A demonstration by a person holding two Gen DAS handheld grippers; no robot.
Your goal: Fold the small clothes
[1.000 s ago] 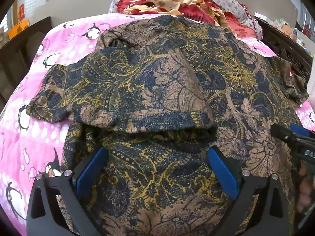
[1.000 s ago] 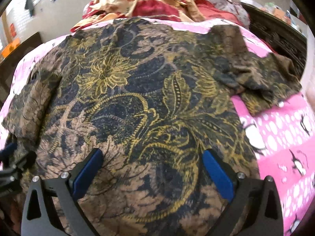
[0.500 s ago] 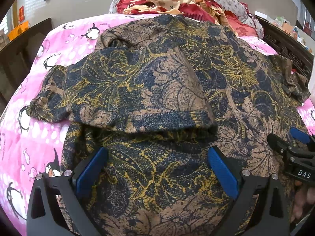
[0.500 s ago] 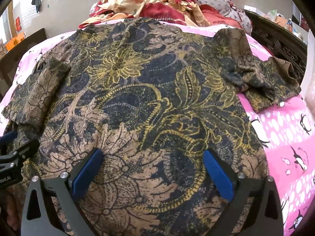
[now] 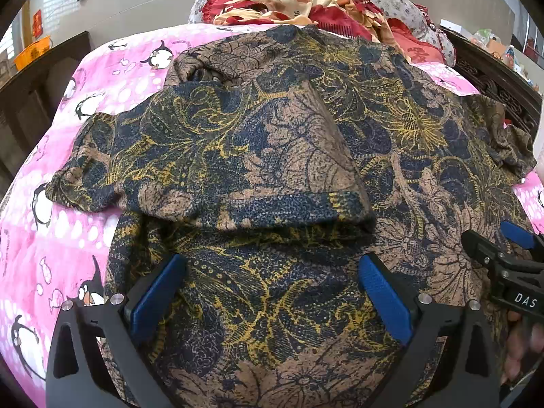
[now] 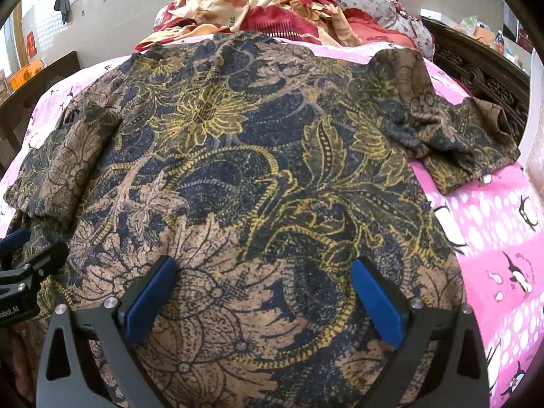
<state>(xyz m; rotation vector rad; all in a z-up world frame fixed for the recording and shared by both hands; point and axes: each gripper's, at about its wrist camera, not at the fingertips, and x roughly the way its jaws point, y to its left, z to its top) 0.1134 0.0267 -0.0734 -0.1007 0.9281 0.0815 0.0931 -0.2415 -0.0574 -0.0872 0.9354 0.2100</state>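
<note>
A patterned shirt [image 5: 278, 156] in navy, tan and gold lies spread flat on a pink penguin bedspread [image 5: 68, 224], one sleeve already folded across its body, ready for further folds. Left gripper [image 5: 272, 292] and right gripper [image 6: 261, 292] hover over the shirt's near hem, both spread wide, holding nothing.
</note>
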